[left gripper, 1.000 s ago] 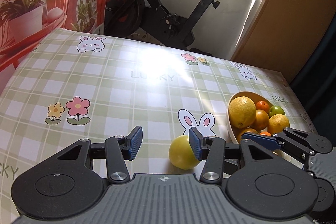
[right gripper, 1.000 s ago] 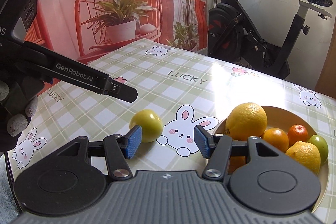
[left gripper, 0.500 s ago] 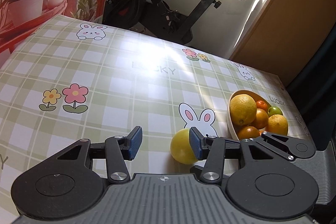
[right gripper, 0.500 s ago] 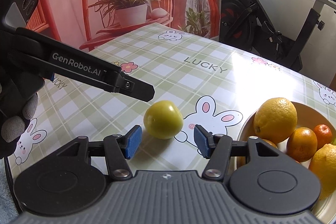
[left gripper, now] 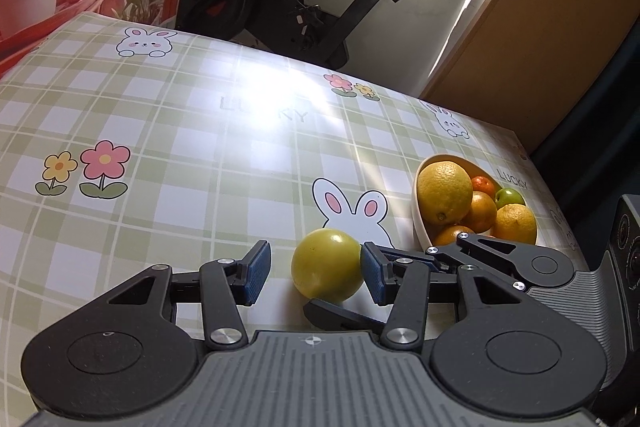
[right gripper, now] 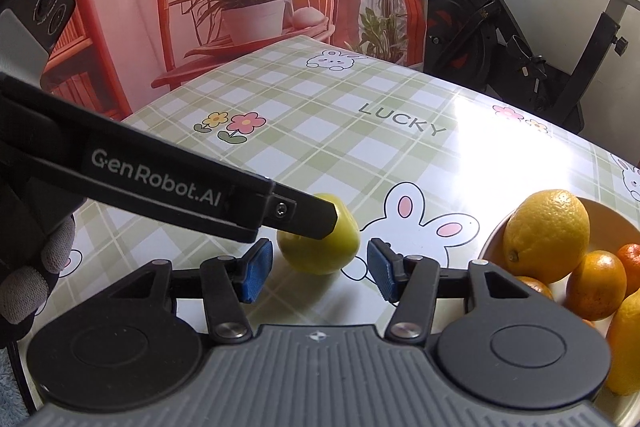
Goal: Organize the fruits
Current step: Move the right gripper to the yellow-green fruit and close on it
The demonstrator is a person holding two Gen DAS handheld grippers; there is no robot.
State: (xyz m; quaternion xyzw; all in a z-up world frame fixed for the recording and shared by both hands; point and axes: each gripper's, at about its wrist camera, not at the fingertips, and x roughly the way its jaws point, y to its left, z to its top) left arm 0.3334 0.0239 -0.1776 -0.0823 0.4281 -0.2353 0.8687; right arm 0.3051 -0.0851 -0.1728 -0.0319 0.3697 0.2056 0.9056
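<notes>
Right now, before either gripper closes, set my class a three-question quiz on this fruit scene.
1. True or false: the round yellow-green fruit already lies in the cream oval bowl.
2. Which gripper has that fruit between its open fingers? A the left gripper; B the right gripper; C neither.
3. Fill in: the fruit rests on the checked tablecloth beside a printed ____.

Key: 1 false, it lies on the cloth outside the bowl. 2 B. 3 rabbit.
</notes>
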